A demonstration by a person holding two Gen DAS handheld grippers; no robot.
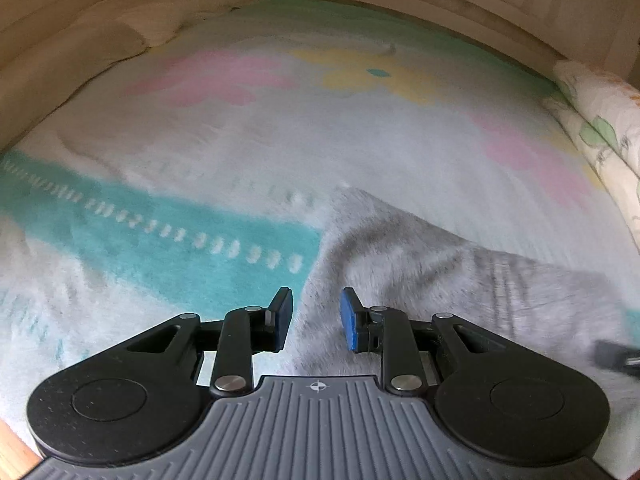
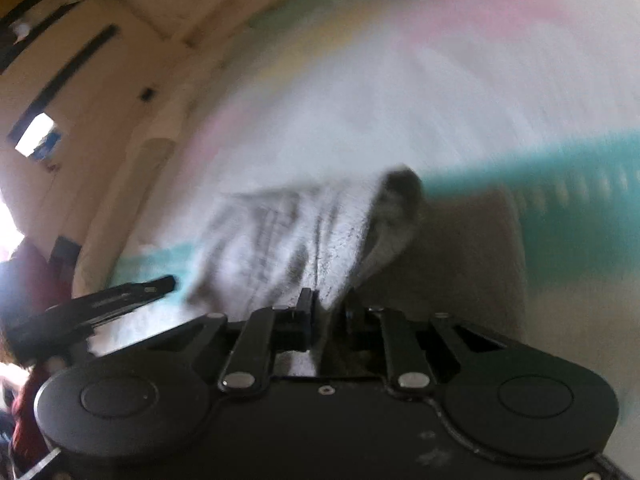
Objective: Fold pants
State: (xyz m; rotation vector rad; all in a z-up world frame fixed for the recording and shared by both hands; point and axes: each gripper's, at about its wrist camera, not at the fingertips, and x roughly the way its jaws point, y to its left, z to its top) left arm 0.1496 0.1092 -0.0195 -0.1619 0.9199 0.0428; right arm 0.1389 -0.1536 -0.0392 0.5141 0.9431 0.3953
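One pair of grey pants (image 1: 420, 256), one pastel blanket (image 1: 280, 140), one pillow (image 1: 100, 46), two hand-held grippers.

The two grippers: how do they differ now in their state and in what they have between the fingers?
The left gripper stands open, with a clear gap between its blue pads, while the right gripper is closed on the grey pants. The left gripper holds nothing and only hangs over the pants' edge; the right one pinches the cloth. Both point down at the pants on the pastel blanket.

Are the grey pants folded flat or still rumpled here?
Rumpled: the grey pants lie creased on the blanket, one edge pinched up by the right gripper.
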